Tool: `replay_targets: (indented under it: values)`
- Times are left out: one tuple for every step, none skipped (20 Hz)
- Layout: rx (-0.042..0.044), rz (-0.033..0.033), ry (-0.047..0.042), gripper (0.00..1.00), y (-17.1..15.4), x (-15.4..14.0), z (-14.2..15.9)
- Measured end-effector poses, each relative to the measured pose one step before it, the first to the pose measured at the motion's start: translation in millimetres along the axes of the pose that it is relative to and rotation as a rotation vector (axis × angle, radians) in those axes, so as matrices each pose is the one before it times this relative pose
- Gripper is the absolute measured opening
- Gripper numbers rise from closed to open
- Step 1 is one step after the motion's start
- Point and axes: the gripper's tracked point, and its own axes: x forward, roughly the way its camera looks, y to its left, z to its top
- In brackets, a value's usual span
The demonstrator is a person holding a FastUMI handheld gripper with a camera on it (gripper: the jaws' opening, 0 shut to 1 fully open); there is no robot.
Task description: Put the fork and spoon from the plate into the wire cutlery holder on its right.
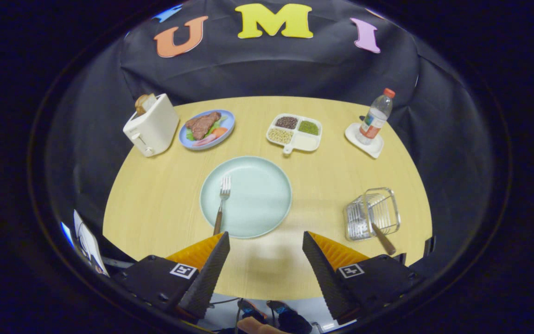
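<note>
Gripper view: hand-held gripper (265, 241) hovers above the bench (155, 199), fingers spread wide and holding nothing. Just ahead sits the plate (257, 195), with the fork (221, 204) lying on it. Spoon (383, 239) leans in the holder (372, 214), right of the plate.

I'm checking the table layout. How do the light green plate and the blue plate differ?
The light green plate, just ahead of the open jaws of the gripper, is larger and holds only a fork. The blue plate, beside the toaster, is smaller and carries meat and vegetables. Both are round and sit on the wooden table.
</note>
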Motion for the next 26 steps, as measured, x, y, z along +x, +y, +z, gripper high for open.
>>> replay_targets:
  values:
    - [0.00164, 0.00371, 0.01464, 0.95, 9.55, 5.71, -6.75]
    - [-0.00195, 0.00529, 0.01579, 0.95, 9.84, 5.09, -7.08]
    - [-0.00110, 0.00037, 0.01406, 0.95, 8.33, 5.67, -7.16]
    - [0.00407, -0.00301, 0.01155, 0.95, 7.16, 4.68, -5.44]
    - [0.00679, -0.00206, 0.01203, 0.95, 4.13, 5.51, -5.56]
    - [0.01012, -0.00341, 0.00575, 0.95, 5.33, 5.77, -3.02]
    - [0.01054, -0.00477, 0.00909, 0.95, 4.57, 5.67, -3.75]
    - [0.01149, -0.00063, 0.00726, 0.95, 4.53, 5.18, -3.32]
    - [0.01725, -0.00230, 0.00898, 0.95, 4.10, 5.38, -2.98]
    - [0.02399, -0.00440, 0.00951, 0.95, 3.19, 5.95, -2.84]
    - [0.02378, -0.00534, 0.01553, 0.95, 2.92, 5.69, -2.80]
    - [0.01949, -0.00408, 0.01518, 0.95, 3.78, 5.96, -2.49]
    - [0.01436, -0.00490, 0.01194, 0.95, 4.99, 6.73, -2.03]
    - [0.00327, -0.00557, 0.00898, 0.94, 4.72, 5.42, -0.55]
    - [-0.00006, -0.00385, 0.00345, 0.92, 4.61, 4.38, 0.30]
    - [0.00151, -0.00318, 0.00001, 0.92, 4.62, 5.20, 1.60]
    - [0.00161, -0.01029, 0.00745, 0.92, 1.80, 3.22, 0.45]
    - [0.01304, -0.00928, 0.00863, 0.91, 1.34, 4.40, -0.05]
    - [0.01985, -0.00689, 0.00720, 0.87, 0.70, 3.54, -0.40]
    - [0.01668, -0.00437, 0.00754, 0.81, 1.13, 2.56, -0.72]
    - [0.01068, -0.00608, 0.01136, 0.65, 0.34, 2.68, -0.84]
    - [-0.00344, 0.00101, 0.00957, 0.60, 1.19, 2.33, -1.43]
    - [-0.00926, -0.00109, 0.00372, 0.55, 0.73, 1.49, 0.49]
    - [-0.00624, -0.00328, 0.00167, 0.50, 0.89, 1.28, 1.01]
    - [-0.00205, -0.00522, 0.00299, 0.42, 0.39, 1.36, 1.03]
    - [-0.00033, -0.00191, 0.00702, 0.40, 0.60, 0.62, 0.22]
